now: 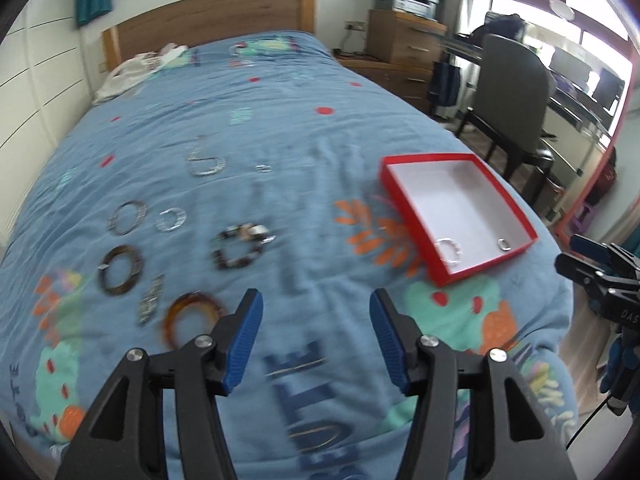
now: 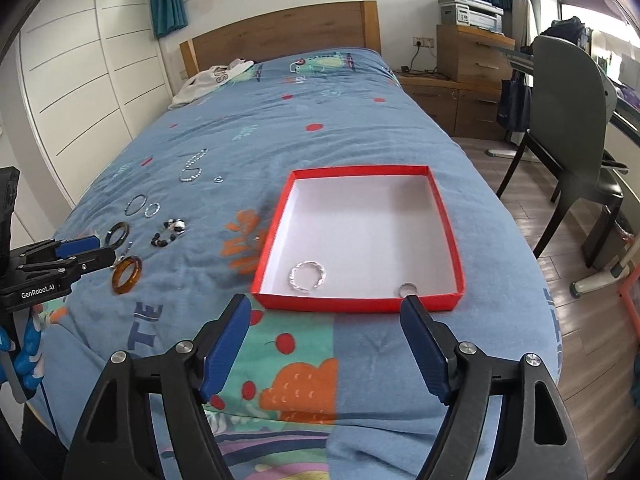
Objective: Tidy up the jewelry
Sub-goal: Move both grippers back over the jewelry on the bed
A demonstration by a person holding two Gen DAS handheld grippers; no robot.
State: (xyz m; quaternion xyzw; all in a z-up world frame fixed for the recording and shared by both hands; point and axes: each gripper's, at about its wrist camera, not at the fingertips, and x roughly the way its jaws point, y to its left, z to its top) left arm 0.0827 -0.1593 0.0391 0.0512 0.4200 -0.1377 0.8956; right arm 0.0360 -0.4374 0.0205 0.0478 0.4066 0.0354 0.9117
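Only the right wrist view shows the printer (image 2: pixel 472 11) sharply.

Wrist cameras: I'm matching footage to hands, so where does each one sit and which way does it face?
Left wrist: behind the open left gripper, facing down the bed at loose bangles; the right gripper shows at the right edge.
Right wrist: behind the open right gripper, facing the red box; the left gripper shows at the left edge.
Shared: box, bed, amber bangle.

Matt red cardboard box (image 2: pixel 360 300), shiny silver metal bracelet (image 2: pixel 307 277), glossy amber plastic bangle (image 2: pixel 127 275), soft printed cloth bedspread (image 2: pixel 360 132).
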